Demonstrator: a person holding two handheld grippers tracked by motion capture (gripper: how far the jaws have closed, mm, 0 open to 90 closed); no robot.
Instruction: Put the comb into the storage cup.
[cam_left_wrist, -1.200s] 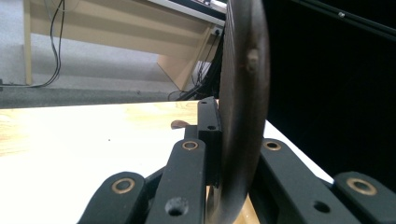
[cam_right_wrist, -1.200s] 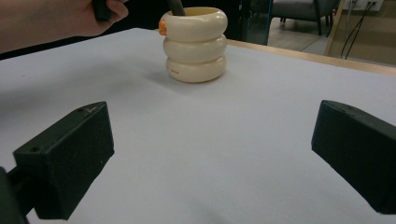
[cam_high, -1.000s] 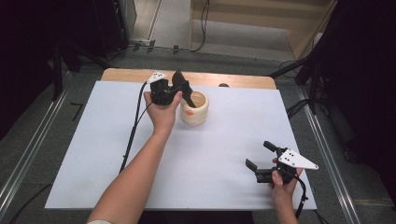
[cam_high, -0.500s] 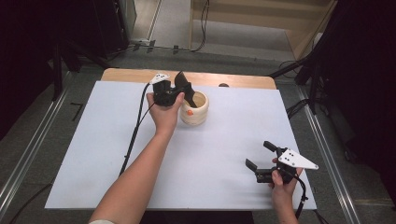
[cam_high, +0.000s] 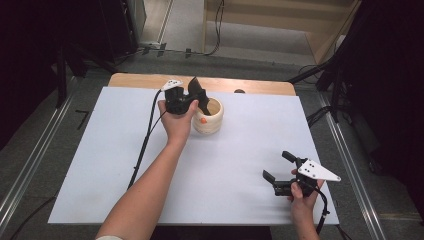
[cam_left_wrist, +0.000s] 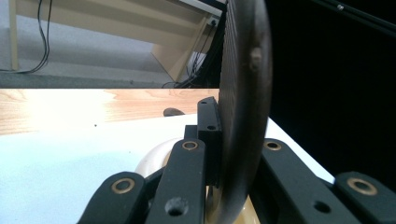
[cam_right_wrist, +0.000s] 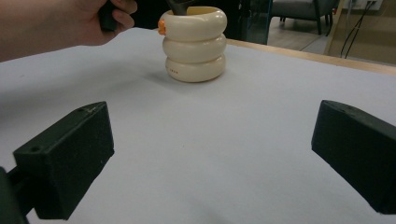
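**Entry: dark disc at the cream ringed pot**

1. Item in hand: a flat, dark, round disc with a finely ridged face, material not clear. My left gripper is clamped on it; in the left gripper view my jaws pinch it edge-on, upright. It hangs directly over the mouth of the pot, its lower edge at or just inside the rim.

2. Receptacle: a cream, glossy pot shaped as three stacked rings, with a small orange knob at its upper ring. It stands on the far middle of the white table cover, touching nothing else.

3. Change noted: against the frames from a second ago, my left hand sits in almost the same spot over the pot, perhaps slightly nearer its mouth; the pot has not shifted. I judge the disc to be on the point of going in, with release yet to come.

4. Right gripper: jaws spread wide, holding nothing, resting low at the near right, well apart from the pot.

5. Writing: a small dark mark on the pot's bottom ring, too small to read. No brand legible.
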